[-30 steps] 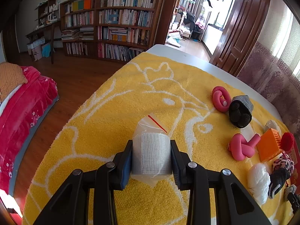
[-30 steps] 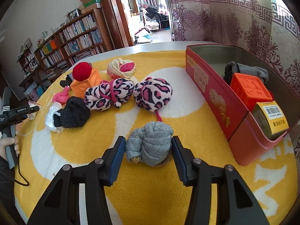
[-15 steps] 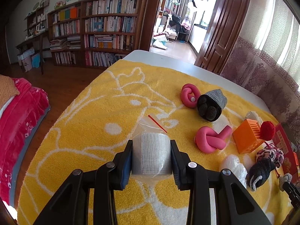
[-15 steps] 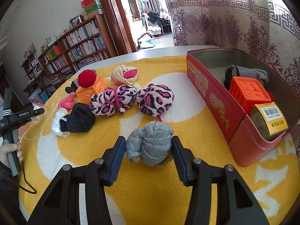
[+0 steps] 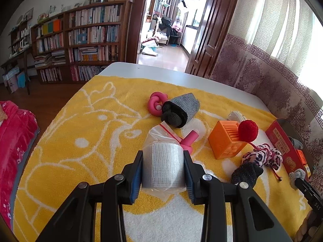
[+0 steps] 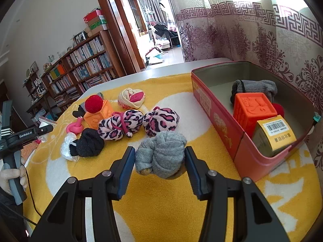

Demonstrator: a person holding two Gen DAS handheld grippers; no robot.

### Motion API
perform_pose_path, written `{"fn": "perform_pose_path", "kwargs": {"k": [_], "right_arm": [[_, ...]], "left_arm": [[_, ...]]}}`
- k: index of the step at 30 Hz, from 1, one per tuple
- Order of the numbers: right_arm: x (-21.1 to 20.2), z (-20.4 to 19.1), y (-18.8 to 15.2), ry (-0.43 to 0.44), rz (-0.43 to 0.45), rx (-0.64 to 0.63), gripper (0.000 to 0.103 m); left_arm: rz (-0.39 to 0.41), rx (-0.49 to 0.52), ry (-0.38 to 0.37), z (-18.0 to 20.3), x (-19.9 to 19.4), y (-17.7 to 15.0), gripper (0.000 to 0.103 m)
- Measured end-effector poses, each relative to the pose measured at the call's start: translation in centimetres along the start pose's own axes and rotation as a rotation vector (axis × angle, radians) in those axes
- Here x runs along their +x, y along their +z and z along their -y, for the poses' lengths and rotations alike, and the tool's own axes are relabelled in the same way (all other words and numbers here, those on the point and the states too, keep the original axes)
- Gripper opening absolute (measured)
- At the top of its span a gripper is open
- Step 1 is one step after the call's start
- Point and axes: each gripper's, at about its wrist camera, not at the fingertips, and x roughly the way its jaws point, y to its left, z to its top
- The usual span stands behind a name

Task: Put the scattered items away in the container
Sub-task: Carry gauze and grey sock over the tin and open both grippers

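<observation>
Left wrist view: left gripper clamped on white gauze roll in clear zip bag, swung rightward since a second ago, red metal tin now entering view, so delivery under way. Right wrist view: right gripper narrowly bracketing knotted grey sock ball, lifted slightly, beside the tin.

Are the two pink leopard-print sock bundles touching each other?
Touching: the right wrist view shows the left bundle pressed against the right bundle, no towel between them.
</observation>
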Motion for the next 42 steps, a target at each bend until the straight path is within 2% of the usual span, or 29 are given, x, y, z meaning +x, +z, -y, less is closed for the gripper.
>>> {"fn": "perform_pose_path", "kwargs": {"k": [5, 15, 26, 32, 42], "right_arm": [[-2.0, 1.7, 1.0, -0.032, 0.079, 0.05, 0.054], [-5.6, 8.0, 3.0, -0.177, 0.186, 0.154, 0.054], [-6.3, 12.2, 4.4, -0.329, 0.231, 0.193, 0.054], [-5.9, 13.5, 4.1, -0.37, 0.22, 0.211, 0.054], [-6.6, 13.5, 3.7, -0.345, 0.249, 0.229, 0.057]], "left_arm": [[0.004, 0.044, -0.04, 2.5, -0.4, 0.0, 0.038], [0.003, 0.12, -0.152, 8.2, -1.0, 0.6, 0.038], [0.007, 0.202, -0.235, 14.8, -0.9, 1.6, 0.038], [0.001, 0.257, -0.285, 19.1, -0.3, 2.2, 0.038], [-0.038, 0.312, -0.355, 24.7, 1.8, 2.5, 0.038]]}}
